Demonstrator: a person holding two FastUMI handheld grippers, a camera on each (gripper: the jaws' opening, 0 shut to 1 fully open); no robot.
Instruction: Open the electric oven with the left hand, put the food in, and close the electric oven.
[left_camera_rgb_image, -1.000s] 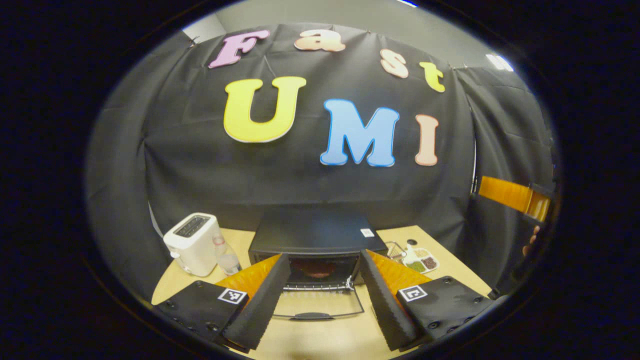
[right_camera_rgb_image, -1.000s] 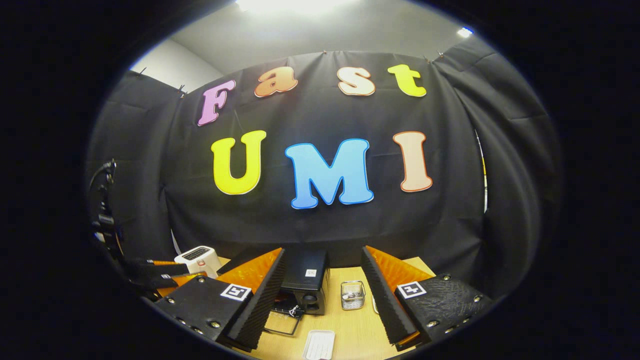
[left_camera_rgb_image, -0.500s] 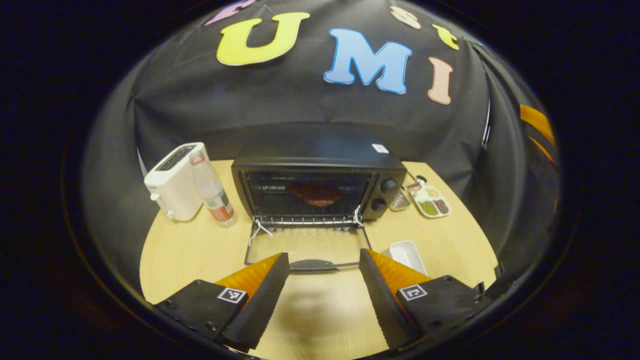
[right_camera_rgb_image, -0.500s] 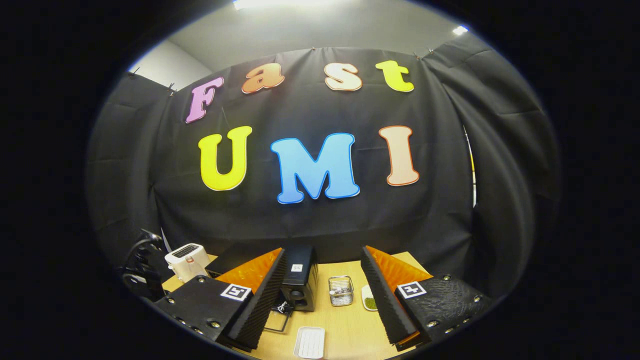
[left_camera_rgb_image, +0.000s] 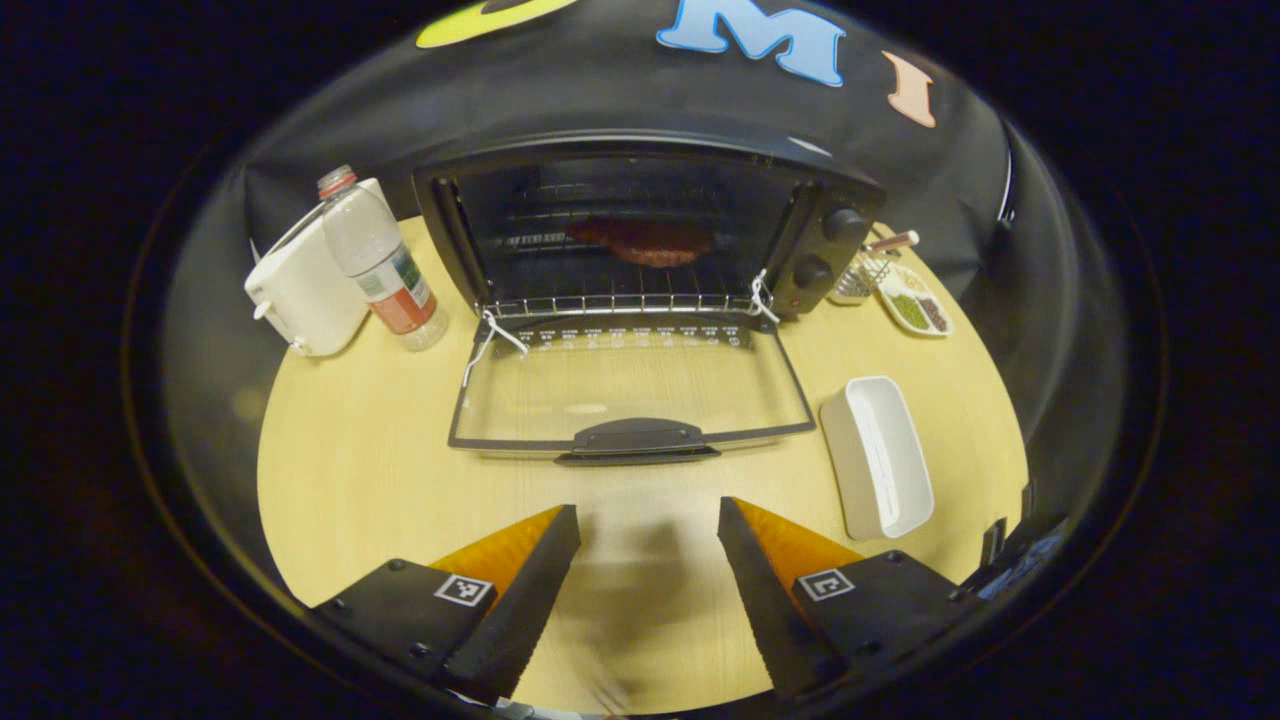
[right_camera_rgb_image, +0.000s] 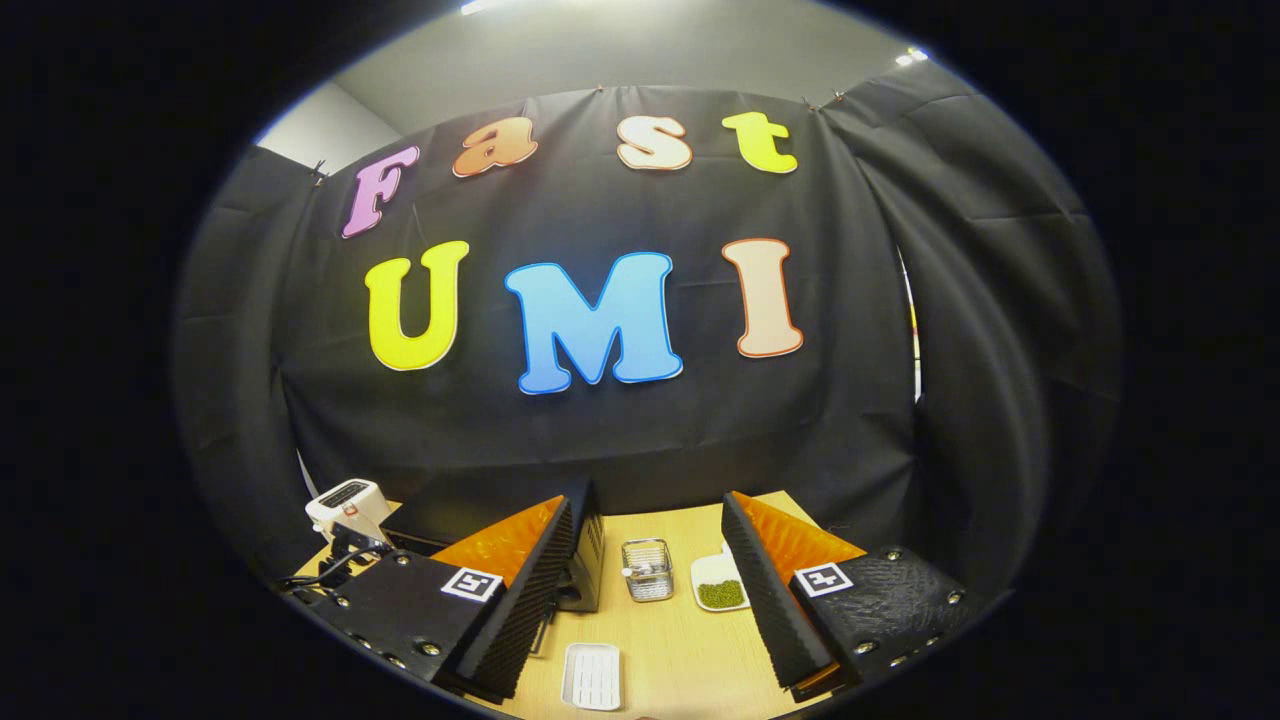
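The black electric oven (left_camera_rgb_image: 640, 230) stands at the back of the table with its glass door (left_camera_rgb_image: 630, 385) folded down flat. A reddish-brown piece of food (left_camera_rgb_image: 645, 242) lies on the wire rack inside. The door's handle (left_camera_rgb_image: 637, 440) points toward my left gripper (left_camera_rgb_image: 648, 580), which hovers open above the table just in front of it, holding nothing. In the right gripper view, my right gripper (right_camera_rgb_image: 645, 600) is open and empty, raised above the table, with the oven (right_camera_rgb_image: 560, 545) partly behind its left finger.
A white toaster (left_camera_rgb_image: 300, 290) and a plastic bottle (left_camera_rgb_image: 380, 265) stand left of the oven. A white rectangular tray (left_camera_rgb_image: 880, 455) lies right of the door. A wire basket (right_camera_rgb_image: 647, 570) and a divided dish of beans (left_camera_rgb_image: 915, 308) sit at the back right.
The left gripper has tilted down and come closer to the oven, so the open door and its handle now lie just ahead. The right gripper has swung slightly to the right.
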